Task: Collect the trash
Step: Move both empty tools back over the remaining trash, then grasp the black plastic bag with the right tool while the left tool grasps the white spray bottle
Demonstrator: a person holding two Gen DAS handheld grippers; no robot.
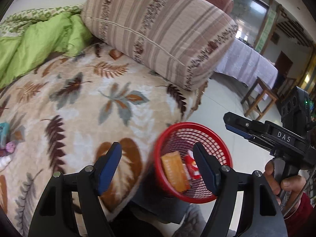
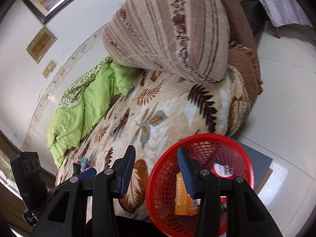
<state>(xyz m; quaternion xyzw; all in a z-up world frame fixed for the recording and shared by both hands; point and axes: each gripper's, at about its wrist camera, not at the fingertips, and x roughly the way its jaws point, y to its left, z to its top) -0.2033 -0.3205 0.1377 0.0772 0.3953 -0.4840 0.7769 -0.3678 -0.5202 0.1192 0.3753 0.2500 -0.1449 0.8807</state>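
Note:
A red mesh basket [image 1: 221, 138] stands beside the bed edge; it also shows in the right wrist view [image 2: 233, 144]. Inside lie an orange box [image 1: 174, 169], also seen from the right wrist [image 2: 182, 205], a red-and-white wrapper [image 1: 190, 165] and a pink-and-white round packet [image 2: 223, 170]. My left gripper [image 1: 158, 169] is open and empty above the bed edge and basket. My right gripper [image 2: 156, 170] is open and empty over the basket's rim; it also shows at the right of the left wrist view [image 1: 237, 128]. Small trash items [image 1: 7, 140] lie on the leaf-print blanket [image 1: 88, 102], also seen from the right wrist [image 2: 84, 163].
A large striped pillow [image 1: 158, 31] and a green quilt [image 1: 37, 45] lie on the bed. White tiled floor [image 2: 286, 108] lies to the right. A cloth-covered table [image 1: 248, 63] and a wooden stool [image 1: 260, 98] stand beyond.

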